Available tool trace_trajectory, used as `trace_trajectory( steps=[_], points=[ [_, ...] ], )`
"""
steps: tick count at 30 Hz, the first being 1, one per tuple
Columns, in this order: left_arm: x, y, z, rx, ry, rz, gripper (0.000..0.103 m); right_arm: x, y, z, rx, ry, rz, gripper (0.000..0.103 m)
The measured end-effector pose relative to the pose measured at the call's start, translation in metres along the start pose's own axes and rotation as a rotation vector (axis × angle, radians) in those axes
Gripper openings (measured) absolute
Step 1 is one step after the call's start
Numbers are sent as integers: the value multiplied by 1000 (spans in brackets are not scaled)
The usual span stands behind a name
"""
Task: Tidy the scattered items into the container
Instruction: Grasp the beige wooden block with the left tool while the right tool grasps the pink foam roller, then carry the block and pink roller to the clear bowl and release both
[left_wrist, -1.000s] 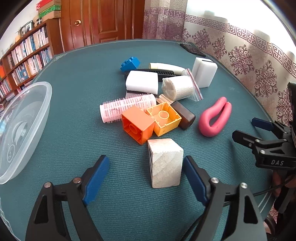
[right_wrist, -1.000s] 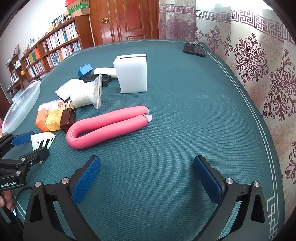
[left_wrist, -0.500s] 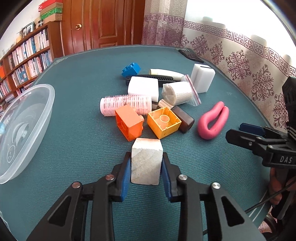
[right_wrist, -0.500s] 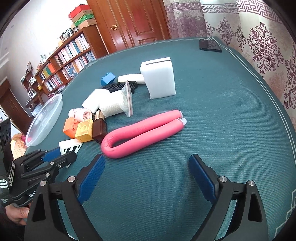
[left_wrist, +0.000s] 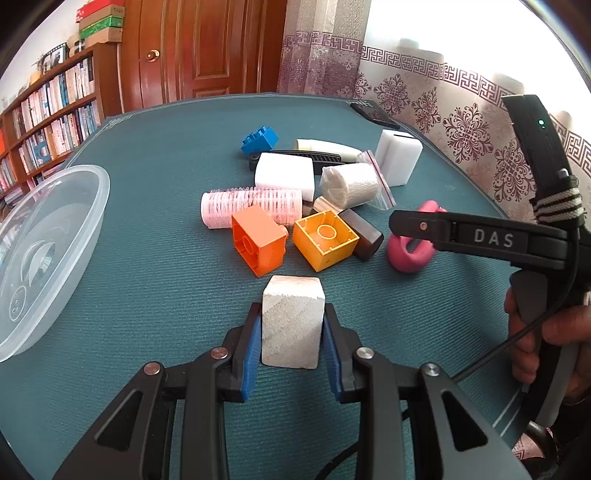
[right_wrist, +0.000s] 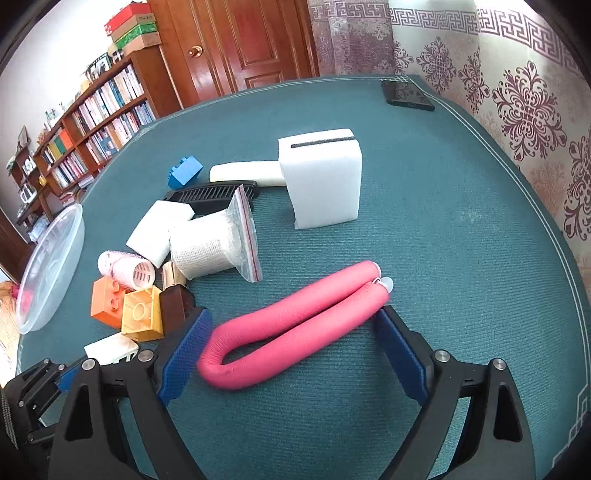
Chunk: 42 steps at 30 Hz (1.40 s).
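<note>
A pale block (left_wrist: 291, 321) is clamped by the left gripper (left_wrist: 291, 345); the pink foam roller (right_wrist: 291, 325) is straddled by the right gripper's (right_wrist: 291, 354) spread fingers.

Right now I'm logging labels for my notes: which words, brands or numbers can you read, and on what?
"DAS": on the right hand-held gripper, along its black finger.
Book spines on the bookshelf: too small to read.
Stacked boxes on top of the shelf: print blurred.

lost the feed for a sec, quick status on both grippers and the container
Left gripper shut on pale block. Right gripper open, straddling pink foam roller. Clear container empty, left of the pile. Nothing in the way.
</note>
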<state>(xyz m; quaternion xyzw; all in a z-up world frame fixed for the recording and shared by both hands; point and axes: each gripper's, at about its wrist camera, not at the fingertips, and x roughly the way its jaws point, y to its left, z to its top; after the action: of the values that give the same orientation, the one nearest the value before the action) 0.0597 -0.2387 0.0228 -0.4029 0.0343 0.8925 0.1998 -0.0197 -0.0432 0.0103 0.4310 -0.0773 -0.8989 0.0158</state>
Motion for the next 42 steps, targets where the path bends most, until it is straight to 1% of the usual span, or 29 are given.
trace_trajectory(
  steps=[3,4,5,6,7,8,9,10,15,17,21,30,32,37,42],
  points=[
    [0,1,0,-2,-3,-7,34,1,2,0,-24,-3,-12,90],
    [0,0,-1,-3,-4,-7,34,1,2,0,-31,-3,-10,88],
    [0,0,-1,-2,-4,-8,34,0,2,0,-40,-5,-6,83],
    [0,0,-1,-4,-5,-9,34,-1,3,-1,-50,-7,0,80],
    [0,-1,-1,-6,-5,-10,34,-3,3,-2,-59,-12,15,71],
    [0,-1,-1,-8,-6,-13,34,-5,3,-4,-65,-15,44,58],
    [0,-1,-1,-13,-6,-16,34,-6,3,-5,-65,-14,77,52],
    [0,-1,-1,-15,-7,-18,34,-8,2,-7,-60,-12,102,43],
    [1,-2,0,-20,-7,-19,34,-12,-1,-13,-47,-19,131,36],
    [0,-1,0,-23,-9,-21,34,-15,-2,-14,-40,-25,130,30],
    [-1,1,-1,-32,-12,-26,34,-23,-2,-20,-34,-39,129,25],
    [-3,4,0,-55,-17,-25,34,-30,-1,-25,-38,-47,132,21],
    [-4,4,0,-56,-23,-24,33,-32,0,-25,-44,-55,135,17],
    [-7,6,1,-57,-33,-18,33,-37,6,-26,-69,-75,129,17],
    [-10,6,1,-51,-40,-24,33,-43,6,-27,-67,-92,134,17]
  ],
)
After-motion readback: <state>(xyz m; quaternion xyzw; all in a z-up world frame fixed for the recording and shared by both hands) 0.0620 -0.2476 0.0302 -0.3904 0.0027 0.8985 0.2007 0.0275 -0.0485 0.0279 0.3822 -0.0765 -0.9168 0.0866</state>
